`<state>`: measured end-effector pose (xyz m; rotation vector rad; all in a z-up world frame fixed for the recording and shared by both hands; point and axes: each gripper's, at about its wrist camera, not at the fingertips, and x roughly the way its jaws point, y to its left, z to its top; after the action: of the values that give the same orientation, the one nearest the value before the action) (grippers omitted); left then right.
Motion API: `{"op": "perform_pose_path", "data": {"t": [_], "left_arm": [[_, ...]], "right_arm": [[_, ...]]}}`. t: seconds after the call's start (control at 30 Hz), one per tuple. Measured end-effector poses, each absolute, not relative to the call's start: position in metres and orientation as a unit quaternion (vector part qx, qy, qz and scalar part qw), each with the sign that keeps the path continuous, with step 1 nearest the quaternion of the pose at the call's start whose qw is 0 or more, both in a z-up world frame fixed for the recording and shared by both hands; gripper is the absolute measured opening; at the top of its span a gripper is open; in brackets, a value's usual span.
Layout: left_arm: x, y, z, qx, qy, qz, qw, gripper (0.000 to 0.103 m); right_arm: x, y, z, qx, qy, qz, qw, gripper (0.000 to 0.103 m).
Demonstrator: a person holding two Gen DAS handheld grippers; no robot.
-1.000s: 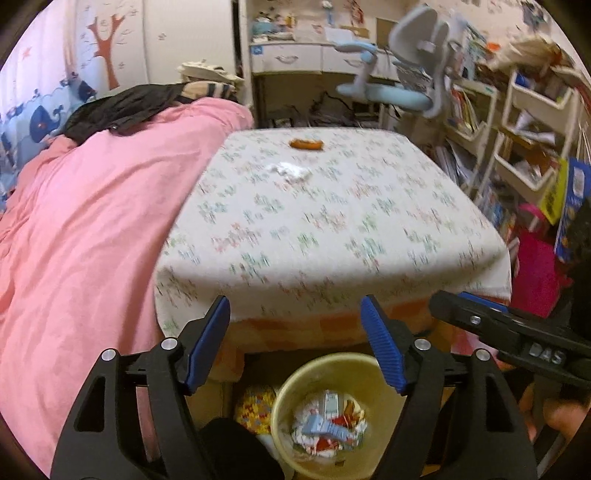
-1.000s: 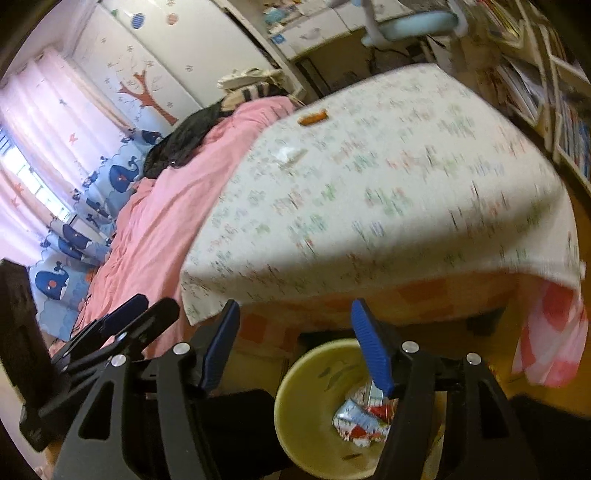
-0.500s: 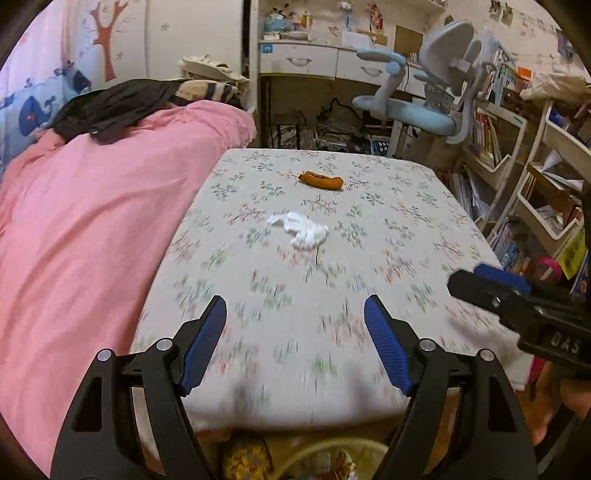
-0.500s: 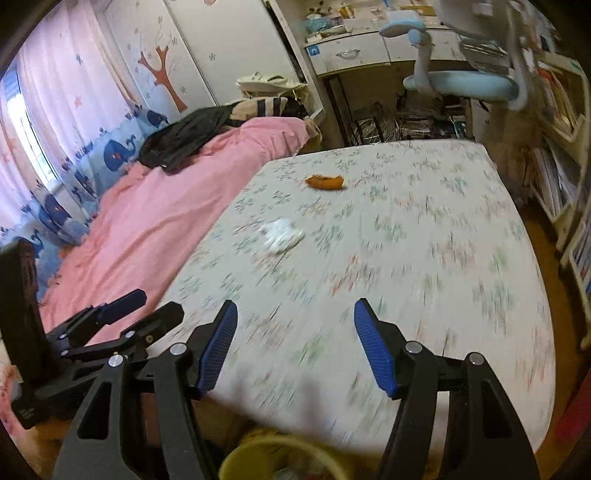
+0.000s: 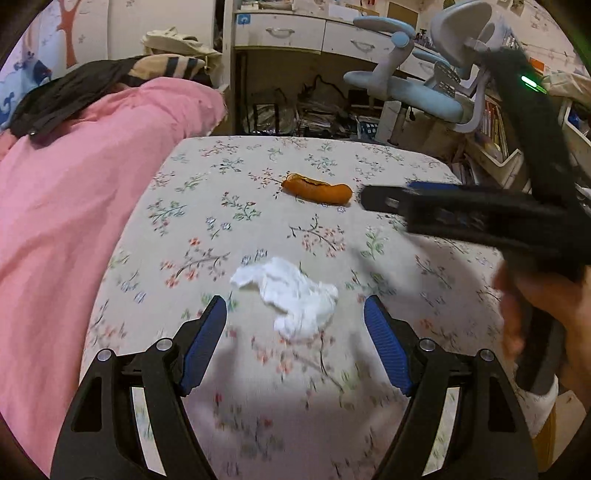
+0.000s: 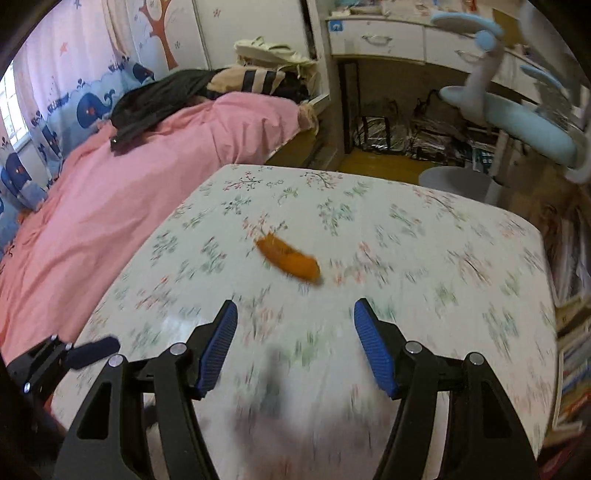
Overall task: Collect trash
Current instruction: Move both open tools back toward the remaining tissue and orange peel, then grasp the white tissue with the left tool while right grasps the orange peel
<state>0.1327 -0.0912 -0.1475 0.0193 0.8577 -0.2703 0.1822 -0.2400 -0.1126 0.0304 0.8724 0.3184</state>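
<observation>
A crumpled white tissue (image 5: 291, 295) lies on the floral tablecloth (image 5: 229, 206). My left gripper (image 5: 295, 325) is open and empty, its blue pads on either side of the tissue and just short of it. An orange peel (image 5: 317, 190) lies farther back on the table; it also shows in the right wrist view (image 6: 290, 260). My right gripper (image 6: 295, 325) is open and empty, a little short of the peel. In the left wrist view the right gripper (image 5: 376, 201) reaches in from the right beside the peel. The tissue is out of the right wrist view.
A bed with a pink quilt (image 5: 74, 192) borders the table's left side. A blue desk chair (image 5: 424, 88) and a desk with drawers (image 5: 295, 33) stand behind the table. Shelves with books (image 5: 495, 129) are at the right.
Both grippers have risen from over the yellow trash bin below the table edge and moved forward over the table. The bin has dropped out of view. Both stay open.
</observation>
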Motion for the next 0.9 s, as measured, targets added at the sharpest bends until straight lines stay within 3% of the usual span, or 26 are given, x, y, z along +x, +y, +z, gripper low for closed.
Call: {"op": "perform_pose_path", "data": {"t": [0.3, 0.43, 0.53, 0.57, 0.7, 0.9], "left_arm": [[0.155, -0.106, -0.159, 0.067, 0.426, -0.143, 0.891, 0.069], [0.163, -0.104, -0.168, 0.066, 0.442, -0.146, 0.882, 0.062], [0.166, -0.101, -0.172, 0.055, 0.45, -0.151, 0.878, 0.054], [0.165, -0.102, -0.172, 0.056, 0.449, -0.154, 0.878, 0.049], [0.16, -0.108, -0.173, 0.062, 0.448, -0.175, 0.874, 0.015], [0.146, -0.1, -0.163, 0.036, 0.441, -0.2, 0.874, 0.01]], "right_arm": [[0.238, -0.204, -0.138, -0.028, 0.448, 0.181, 0.875, 0.063], [0.243, -0.203, -0.144, -0.041, 0.459, 0.184, 0.868, 0.052], [0.246, -0.206, -0.144, -0.047, 0.46, 0.181, 0.868, 0.033], [0.246, -0.208, -0.144, -0.046, 0.462, 0.179, 0.868, 0.022], [0.234, -0.217, -0.143, -0.034, 0.466, 0.173, 0.867, 0.02], [0.18, -0.249, -0.132, 0.057, 0.451, 0.177, 0.873, 0.02]]}}
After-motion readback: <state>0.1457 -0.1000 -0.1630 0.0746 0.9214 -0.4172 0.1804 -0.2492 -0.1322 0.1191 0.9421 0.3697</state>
